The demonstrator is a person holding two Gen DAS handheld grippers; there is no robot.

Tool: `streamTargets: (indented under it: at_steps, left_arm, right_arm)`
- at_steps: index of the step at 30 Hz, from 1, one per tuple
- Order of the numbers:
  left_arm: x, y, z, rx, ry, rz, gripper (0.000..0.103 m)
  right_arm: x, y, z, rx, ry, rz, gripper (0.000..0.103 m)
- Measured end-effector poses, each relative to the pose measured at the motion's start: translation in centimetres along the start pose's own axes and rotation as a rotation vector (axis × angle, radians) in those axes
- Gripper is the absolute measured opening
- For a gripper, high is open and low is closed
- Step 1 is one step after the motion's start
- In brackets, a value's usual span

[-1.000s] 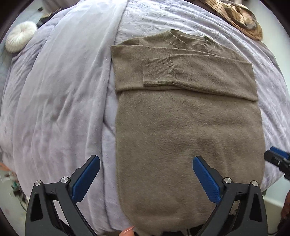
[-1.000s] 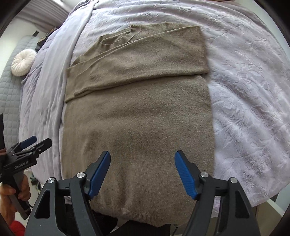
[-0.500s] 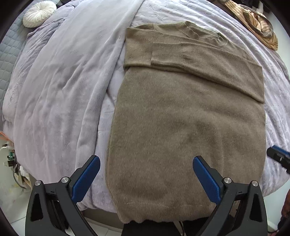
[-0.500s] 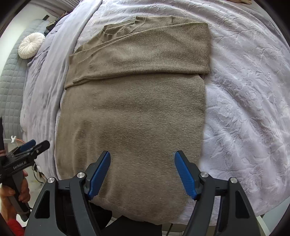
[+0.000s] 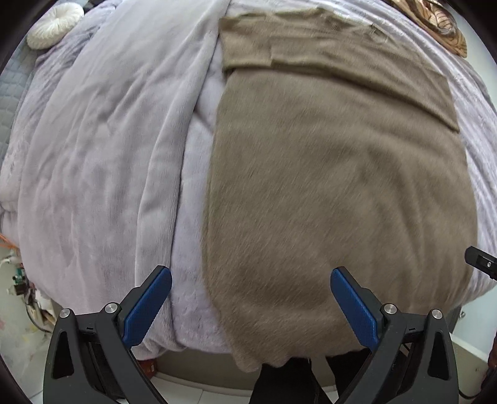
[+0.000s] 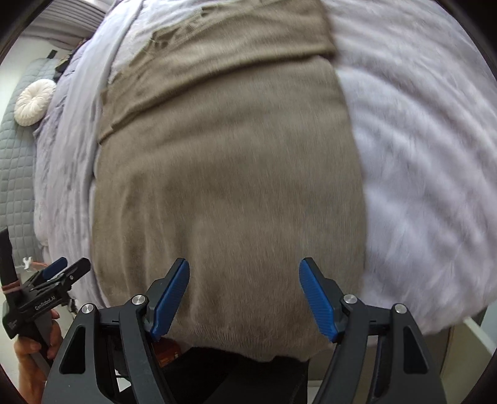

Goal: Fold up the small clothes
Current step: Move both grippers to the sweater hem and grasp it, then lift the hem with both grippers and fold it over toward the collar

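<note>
- Spread over the bed, a pale lilac quilted bedspread [image 5: 93, 149] fills the frames; a round white cushion [image 5: 54, 25] is seen at the upper left and a brown striped fabric item [image 5: 441, 28] at the upper right of the left wrist view.
- An olive-brown knitted sweater [image 5: 335, 192] is laid flat on the bedspread, sleeves folded across the chest in the upper part of the frame, its hem hanging just over the bed's near edge at the bottom.
- The left hand-held gripper [image 5: 250, 306] is held wide open with nothing between its blue pads, above the sweater's lower left corner.
- The right hand-held gripper [image 6: 243, 298] is likewise open and empty, above the hem toward the lower right.
- Risk, as judged: only the top layer could be pinched, or bedspread caught with it, so the fold would come out skewed; an uneven lift by the two sides would cause the folded sleeves to slide.
- Compared with a second ago, the sweater fills more of both views and is motion-blurred; both hand-held grippers have been brought lower and nearer the hem, jaw spacing unchanged.
</note>
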State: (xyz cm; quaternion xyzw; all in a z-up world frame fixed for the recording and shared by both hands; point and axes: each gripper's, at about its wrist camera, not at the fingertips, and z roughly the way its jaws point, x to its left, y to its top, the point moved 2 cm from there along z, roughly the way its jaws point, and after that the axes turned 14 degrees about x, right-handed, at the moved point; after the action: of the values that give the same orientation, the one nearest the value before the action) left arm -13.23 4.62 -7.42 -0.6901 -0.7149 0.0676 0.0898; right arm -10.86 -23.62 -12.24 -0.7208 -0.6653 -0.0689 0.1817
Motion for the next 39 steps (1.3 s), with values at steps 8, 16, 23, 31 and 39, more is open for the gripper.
streamTargets:
  at_steps: [8, 16, 23, 31, 39]
  left_arm:
    - [2.1, -3.5, 4.4, 0.044, -0.134, 0.041, 0.103]
    - [1.5, -4.4, 8.0, 0.100, -0.251, 0.079, 0.103]
    - [1.2, -4.2, 7.2, 0.102, -0.339, 0.095, 0.034]
    - [2.8, -2.7, 2.5, 0.027, -0.587, 0.076, 0.011]
    - [2.3, 6.1, -3.9, -0.137, -0.649, 0.021, 0.011]
  right_arm:
    - [-2.6, -5.6, 2.2, -0.016, 0.022, 0.077, 0.076]
    - [-7.0, -8.6, 5.8, -0.005, 0.090, 0.157, 0.076]
    - [-7.9, -8.0, 7.4, 0.010, 0.326, 0.193, 0.020]
    - [-6.3, -7.5, 1.3, -0.071, 0.575, 0.121, 0.011]
    - [-4.9, 1.9, -4.9, -0.203, 0.715, 0.096, 0.011]
